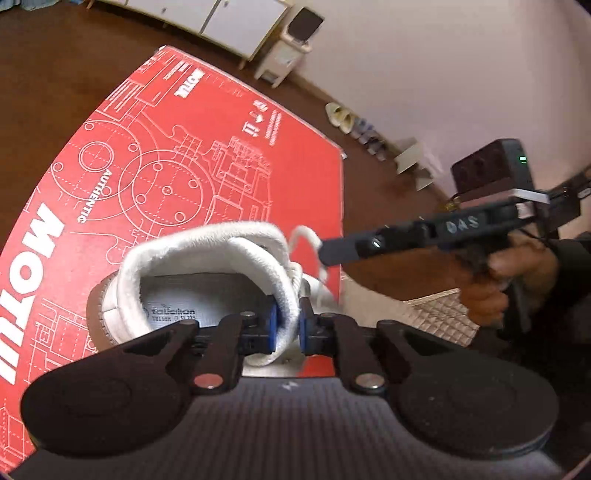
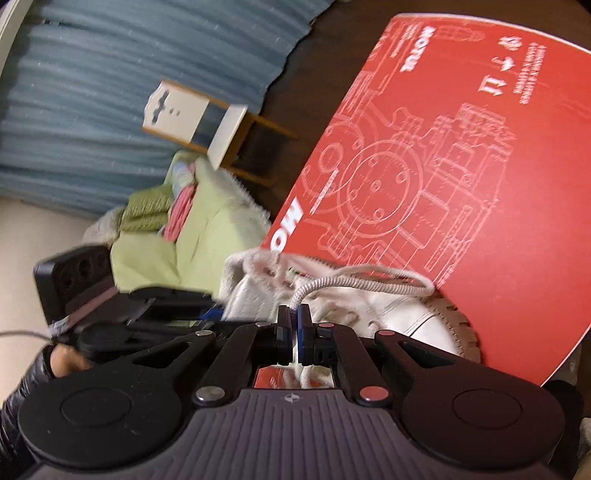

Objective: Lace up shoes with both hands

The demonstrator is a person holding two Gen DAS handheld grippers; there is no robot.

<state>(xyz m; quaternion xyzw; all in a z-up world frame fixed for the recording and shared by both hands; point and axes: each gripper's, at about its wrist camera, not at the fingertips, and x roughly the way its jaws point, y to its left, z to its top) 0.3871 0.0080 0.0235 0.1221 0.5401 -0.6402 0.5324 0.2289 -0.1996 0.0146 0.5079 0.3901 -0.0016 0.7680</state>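
Observation:
A white sneaker [image 1: 207,243] with a brown sole lies on a red printed box [image 1: 184,147]. My left gripper [image 1: 288,319] is at the shoe's opening, one blue pad inside the padded collar and one outside, pinching it. From the right, my right gripper [image 1: 328,253] reaches in and holds a loop of white lace [image 1: 303,236]. In the right wrist view the right gripper [image 2: 294,317] is shut on the lace [image 2: 362,282], which curves away over the sneaker [image 2: 406,314]. The left gripper [image 2: 210,314] shows blurred at the left.
The box [image 2: 480,184] sits on a dark brown floor. A white cabinet [image 1: 221,18], a bin [image 1: 291,40] and several shoes [image 1: 343,116] line the wall. A small chair [image 2: 192,114], a pile of green cloth [image 2: 192,229] and a blue curtain [image 2: 110,92] lie on the other side.

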